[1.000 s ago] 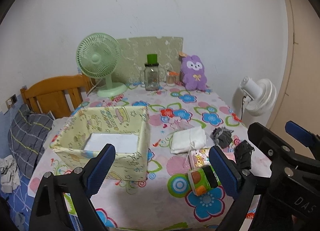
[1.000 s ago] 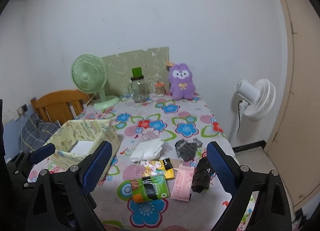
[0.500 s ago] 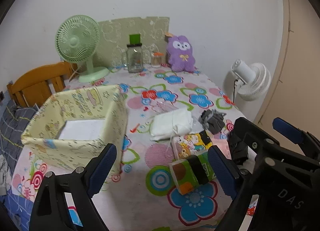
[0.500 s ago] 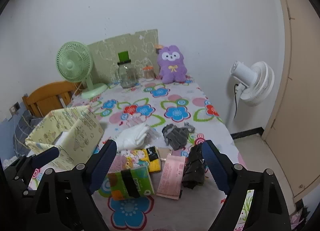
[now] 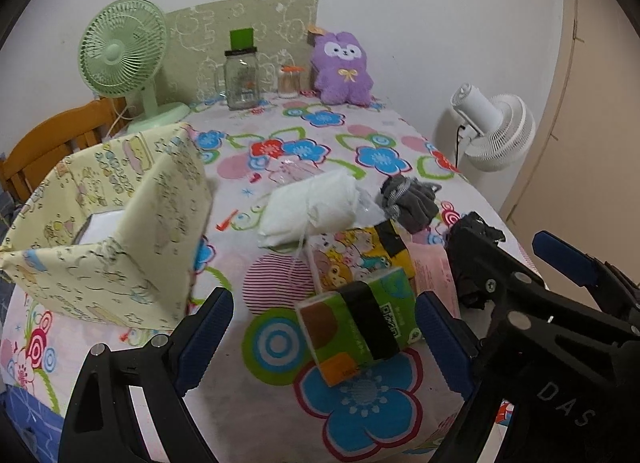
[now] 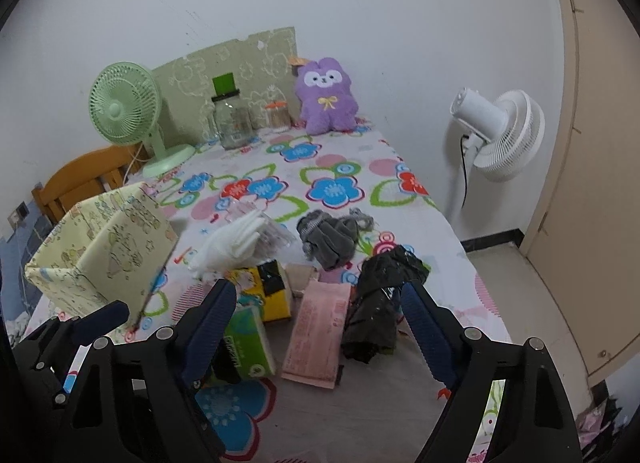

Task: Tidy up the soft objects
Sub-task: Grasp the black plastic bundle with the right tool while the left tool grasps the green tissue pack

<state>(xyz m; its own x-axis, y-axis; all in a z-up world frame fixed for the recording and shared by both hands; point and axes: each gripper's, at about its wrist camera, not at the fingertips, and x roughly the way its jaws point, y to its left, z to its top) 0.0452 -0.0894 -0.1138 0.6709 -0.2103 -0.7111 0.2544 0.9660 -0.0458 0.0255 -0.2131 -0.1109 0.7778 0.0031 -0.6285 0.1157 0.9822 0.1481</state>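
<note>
The left gripper (image 5: 322, 337) is holding its fingers spread, empty, and the green tissue pack (image 5: 358, 327) is lying right between them at lower centre, its long axis running across the gap. The right gripper (image 6: 318, 321), fingers wide apart and gripping nothing, is framing the pink packet (image 6: 318, 337) and black bag (image 6: 380, 303). The yellow box (image 5: 108, 231) is sitting at left on the tabletop (image 5: 248, 399).

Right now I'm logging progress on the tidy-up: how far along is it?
Barely begun. Done: nothing soft visibly sits in the yellow fabric box. In hand: nothing; the left gripper and right gripper are open above the pile. Left: green tissue pack, white bundle, grey gloves, black bag, pink packet.
</note>
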